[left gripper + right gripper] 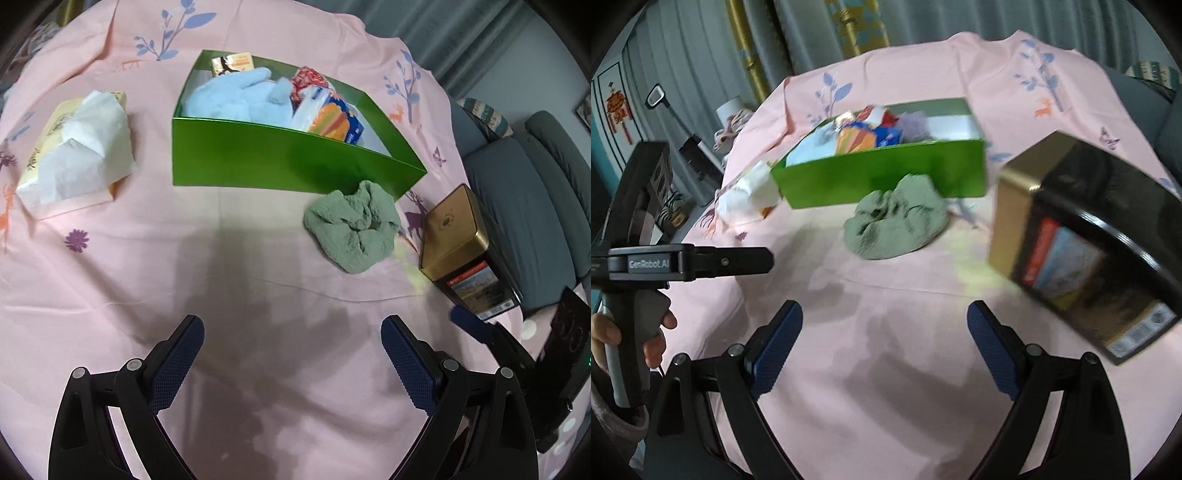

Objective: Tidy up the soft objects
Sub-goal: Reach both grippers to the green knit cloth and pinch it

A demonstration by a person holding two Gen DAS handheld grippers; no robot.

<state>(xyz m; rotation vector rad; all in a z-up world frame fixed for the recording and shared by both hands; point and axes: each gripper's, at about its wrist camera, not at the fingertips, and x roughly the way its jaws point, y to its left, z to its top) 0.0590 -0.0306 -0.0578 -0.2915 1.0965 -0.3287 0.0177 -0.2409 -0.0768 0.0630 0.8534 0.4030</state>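
A crumpled grey-green cloth (354,230) lies on the pink sheet just in front of the green box (280,162); it also shows in the right wrist view (895,223) with the box (882,177) behind it. The box holds a light blue plush (240,98), snack packets (332,120) and a purple fluffy item (914,125). My left gripper (291,354) is open and empty, low over the sheet, short of the cloth. My right gripper (884,339) is open and empty, also short of the cloth.
A tissue pack (74,155) lies left of the box. A gold-and-black tin (465,254) lies on its side at the right, close to the right gripper (1086,243). The left hand-held gripper (683,264) shows at left. A sofa (524,206) lies beyond the table edge.
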